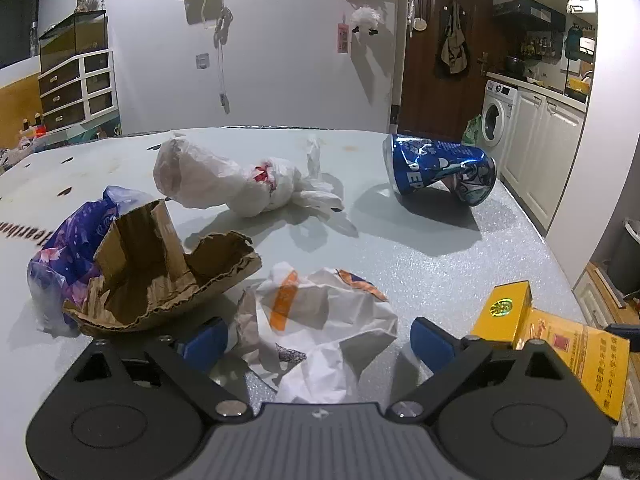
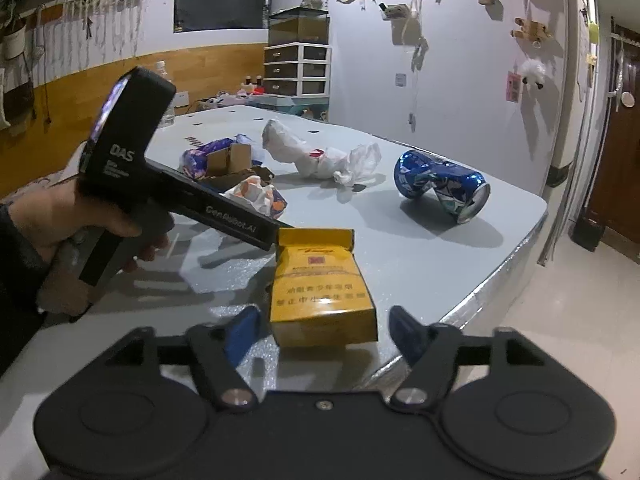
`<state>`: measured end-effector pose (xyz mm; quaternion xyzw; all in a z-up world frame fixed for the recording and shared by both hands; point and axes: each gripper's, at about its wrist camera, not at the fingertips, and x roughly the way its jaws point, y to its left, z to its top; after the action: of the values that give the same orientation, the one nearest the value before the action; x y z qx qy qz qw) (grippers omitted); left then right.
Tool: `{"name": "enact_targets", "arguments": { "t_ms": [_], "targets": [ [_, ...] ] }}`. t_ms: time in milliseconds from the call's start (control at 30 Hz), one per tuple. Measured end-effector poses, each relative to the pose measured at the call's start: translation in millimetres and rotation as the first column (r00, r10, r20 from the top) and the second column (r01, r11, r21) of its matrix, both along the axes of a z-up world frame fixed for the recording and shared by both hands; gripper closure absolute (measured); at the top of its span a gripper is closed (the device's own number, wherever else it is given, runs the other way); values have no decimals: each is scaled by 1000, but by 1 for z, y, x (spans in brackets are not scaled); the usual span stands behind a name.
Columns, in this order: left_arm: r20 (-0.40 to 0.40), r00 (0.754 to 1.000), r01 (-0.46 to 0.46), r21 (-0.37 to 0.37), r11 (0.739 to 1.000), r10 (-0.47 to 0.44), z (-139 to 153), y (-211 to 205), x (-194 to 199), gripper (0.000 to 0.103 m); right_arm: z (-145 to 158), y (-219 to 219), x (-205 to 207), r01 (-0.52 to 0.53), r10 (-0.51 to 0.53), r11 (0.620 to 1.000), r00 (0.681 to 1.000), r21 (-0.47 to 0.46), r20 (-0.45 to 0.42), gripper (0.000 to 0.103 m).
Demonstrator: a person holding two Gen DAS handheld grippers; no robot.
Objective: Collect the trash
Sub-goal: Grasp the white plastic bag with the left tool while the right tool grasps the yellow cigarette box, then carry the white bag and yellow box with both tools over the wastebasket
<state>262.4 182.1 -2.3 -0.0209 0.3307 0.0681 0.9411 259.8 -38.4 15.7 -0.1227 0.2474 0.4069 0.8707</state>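
Trash lies on a pale table [image 1: 420,248]. My left gripper [image 1: 320,340] is open around a crumpled white and orange paper wrapper [image 1: 320,320], not touching it that I can see. My right gripper [image 2: 324,330] is open on both sides of a yellow cigarette box [image 2: 320,292], which also shows in the left wrist view [image 1: 560,344]. A crushed blue can [image 1: 440,170] lies at the far right, also in the right wrist view [image 2: 440,186]. A knotted white plastic bag [image 1: 240,180] lies in the middle. Torn brown cardboard [image 1: 160,272] rests against a purple plastic wrapper [image 1: 68,248].
The left hand-held gripper's body [image 2: 168,184] crosses the right wrist view's left side. The table's right edge [image 2: 500,272] drops to a tiled floor. A drawer unit [image 1: 76,88] stands at the back left, a washing machine [image 1: 496,116] at the right.
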Motion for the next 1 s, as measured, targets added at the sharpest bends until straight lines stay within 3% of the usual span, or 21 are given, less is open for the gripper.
{"name": "enact_targets", "arguments": {
  "t_ms": [133, 367, 467, 567, 767, 1000],
  "targets": [
    [9, 1000, 11, 0, 1000, -11, 1, -1, 0, 15, -1, 11, 2, -1, 1, 1000, 1000, 2, 21, 25],
    [40, 999, 5, -6, 1000, -4, 4, 1, -3, 49, 0, 21, 19, 24, -23, 999, 999, 22, -47, 25],
    [45, 999, 8, -5, 1000, -7, 5, 1, -5, 53, 0, 22, 26, 41, -37, 998, 994, 43, -103, 27],
    [50, 999, 9, -10, 1000, -8, 5, 2, -9, 56, -2, 23, 30, 65, -58, 997, 989, 43, -133, 41],
    [56, 998, -7, 7, 1000, 7, 7, 2, -20, 58, 0, 20, 26, 105, -102, 994, 990, 32, -97, 43],
    [91, 996, 0, 19, 1000, -2, 20, -9, -38, 59, 16, 3, 22, 181, -178, 980, 983, 85, -45, 43]
  ]
}}
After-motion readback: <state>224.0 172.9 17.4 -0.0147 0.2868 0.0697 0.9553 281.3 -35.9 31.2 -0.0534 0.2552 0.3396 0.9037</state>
